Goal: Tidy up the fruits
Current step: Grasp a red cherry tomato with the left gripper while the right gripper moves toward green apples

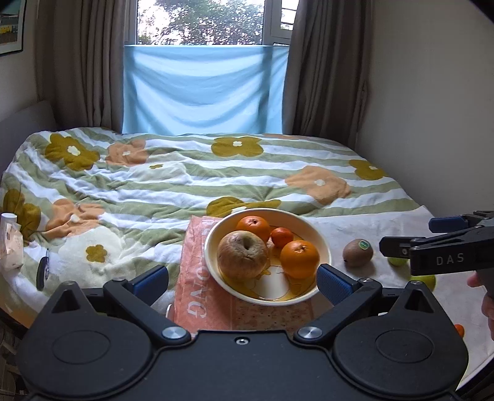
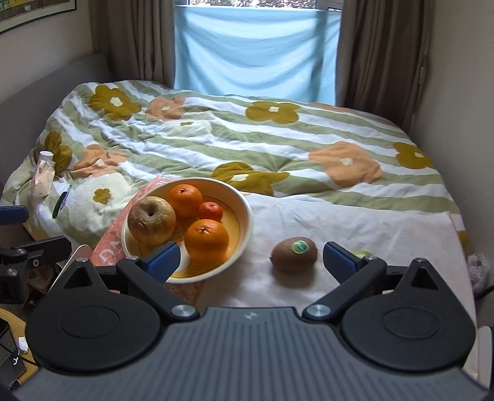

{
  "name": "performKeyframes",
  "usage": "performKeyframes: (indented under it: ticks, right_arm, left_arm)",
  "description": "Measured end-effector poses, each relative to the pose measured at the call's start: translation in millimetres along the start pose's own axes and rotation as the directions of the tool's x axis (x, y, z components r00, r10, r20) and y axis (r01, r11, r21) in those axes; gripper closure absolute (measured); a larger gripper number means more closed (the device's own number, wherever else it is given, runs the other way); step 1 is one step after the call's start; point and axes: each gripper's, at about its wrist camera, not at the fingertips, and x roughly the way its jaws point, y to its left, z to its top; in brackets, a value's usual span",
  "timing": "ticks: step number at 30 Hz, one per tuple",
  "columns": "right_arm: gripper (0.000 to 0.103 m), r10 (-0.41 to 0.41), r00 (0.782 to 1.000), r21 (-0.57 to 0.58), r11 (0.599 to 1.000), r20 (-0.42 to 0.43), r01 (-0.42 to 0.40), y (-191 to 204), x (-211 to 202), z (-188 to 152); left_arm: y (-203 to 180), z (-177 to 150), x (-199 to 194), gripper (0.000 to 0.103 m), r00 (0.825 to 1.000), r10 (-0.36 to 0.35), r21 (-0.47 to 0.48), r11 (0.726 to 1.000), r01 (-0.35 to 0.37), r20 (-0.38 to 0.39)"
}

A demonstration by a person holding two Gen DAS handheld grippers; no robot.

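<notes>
Both my right gripper (image 2: 250, 262) and left gripper (image 1: 242, 279) have jaws apart, empty; the kiwi (image 2: 294, 253) between my right jaws could roll on the soft bed (image 2: 355, 222) if nudged

Both claws (image 1: 242, 279) (image 2: 251, 260) wide, empty.

I see a bed covered by a striped floral duvet (image 1: 173, 172), green and white bands with mustard and peach flowers. Behind it a light blue cloth (image 1: 203, 92) hangs over the lower window (image 1: 200, 21), brown curtains (image 1: 83, 61) on both sides. Framed picture (image 1: 10, 27) on the left wall. A white bottle (image 2: 46, 155) and a pale packet (image 2: 43, 179) sit on the duvet's left edge, a dark flat object (image 2: 60, 200) just beside them, can't tell what.
</notes>
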Motion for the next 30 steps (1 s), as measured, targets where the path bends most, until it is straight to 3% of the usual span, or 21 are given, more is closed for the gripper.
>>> performKeyframes:
  ticks: [12, 22, 30]
  right_arm:
    - [0.0, -0.052, 0.999, 0.042, 0.998, 0.016, 0.051, -53, -52, -29]
    - [0.0, 0.006, 1.0, 0.0, 1.0, 0.005, -0.006, -114, -58, -50]
    - [0.0, 0.066, 0.998, -0.065, 0.996, -0.02, -0.067, -153, -38, -67]
  left_arm:
    - [-38, -10, -17, 0.0, 1.0, -0.018, 0.032, 0.999, 0.017, 0.016]
    - [-97, -35, -24, 0.0, 0.997, 0.071, -0.068, 0.995, -0.071, -0.002]
    - [-133, -65, -12, 0.001, 0.99, 0.135, -0.117, 0.984, -0.137, -0.032]
